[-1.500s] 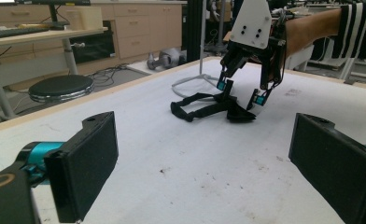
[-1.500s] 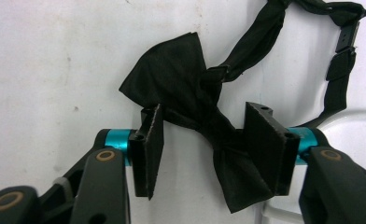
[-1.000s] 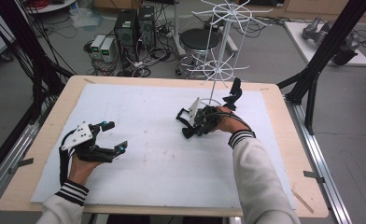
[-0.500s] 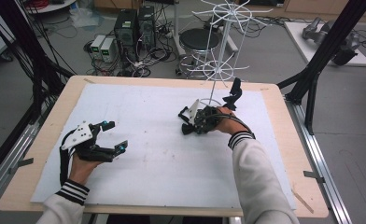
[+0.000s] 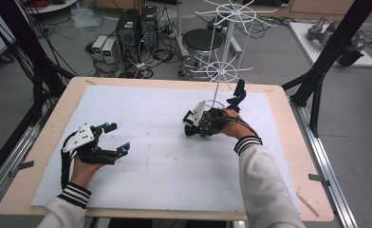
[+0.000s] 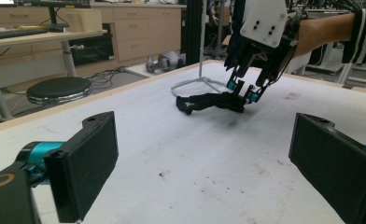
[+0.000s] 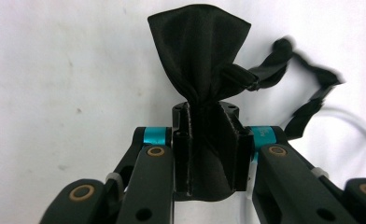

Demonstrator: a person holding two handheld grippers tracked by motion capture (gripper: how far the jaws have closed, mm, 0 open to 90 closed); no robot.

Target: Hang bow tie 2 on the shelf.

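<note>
A black bow tie [image 7: 200,51] with a thin strap [image 7: 312,79] lies on the white mat [image 5: 151,166] right of centre. My right gripper [image 7: 204,116] points down onto it. Its jaws have just been closing, and the gathered middle of the cloth is pinched between the pads. From the left gripper view, the right gripper [image 6: 244,93] stands over the bow tie [image 6: 209,100], whose strap end trails on the mat. My left gripper [image 5: 117,137] rests at the mat's left side with its jaws wide apart and nothing between them; its pads [image 6: 85,163] frame bare mat.
A white wire display stand [image 5: 220,66] rises just behind the right hand, its ring base [image 6: 200,81] on the mat. The wooden table edge [image 5: 288,142] borders the mat. Computers, a stool and black frame posts stand beyond the table.
The right gripper's jaws have drawn in on the black cloth. Both hands stay almost where they were.
</note>
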